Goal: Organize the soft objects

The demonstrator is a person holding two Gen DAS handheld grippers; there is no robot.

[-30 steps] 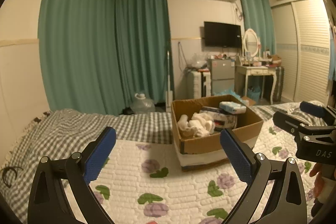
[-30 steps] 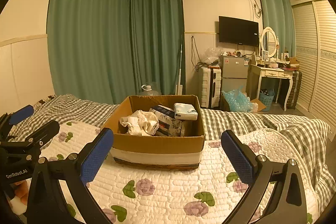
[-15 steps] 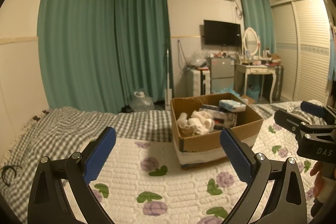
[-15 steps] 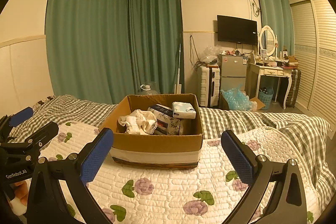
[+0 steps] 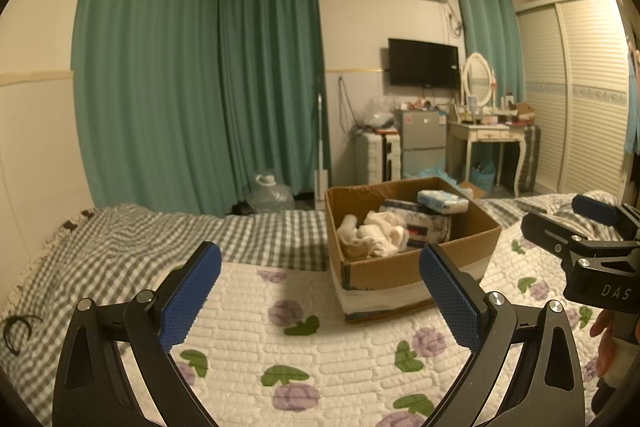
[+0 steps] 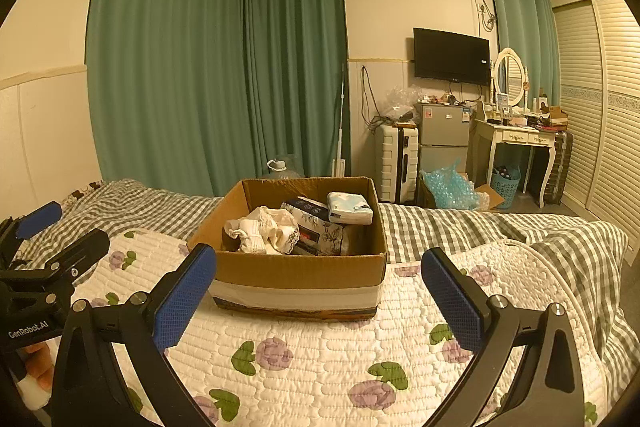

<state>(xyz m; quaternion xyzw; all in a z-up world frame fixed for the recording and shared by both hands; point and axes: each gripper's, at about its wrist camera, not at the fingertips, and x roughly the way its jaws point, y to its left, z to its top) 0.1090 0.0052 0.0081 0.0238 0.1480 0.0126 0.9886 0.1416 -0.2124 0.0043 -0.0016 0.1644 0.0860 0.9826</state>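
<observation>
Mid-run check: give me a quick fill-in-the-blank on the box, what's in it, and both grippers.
1. The cardboard box sits on the ____ quilt.
2. Both the left gripper and the right gripper are ____ and hold nothing.
3. The white cloth bundle lies ____ the box.
4. The light blue pack rests on top of the ____ package.

Missing words: floral; open; inside; dark patterned

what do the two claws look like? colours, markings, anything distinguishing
Both match: the left claw and right claw have black angular frames with triangular cutouts and silver screw heads, and each finger carries a blue pad with dotted grip texture. Seen from the opposite camera, white lettering shows on the bodies: "GenRobot.AI" on the left, "DAS" on the right. No cables visible. Bare fingers show at each handle; no sleeve visible.
</observation>
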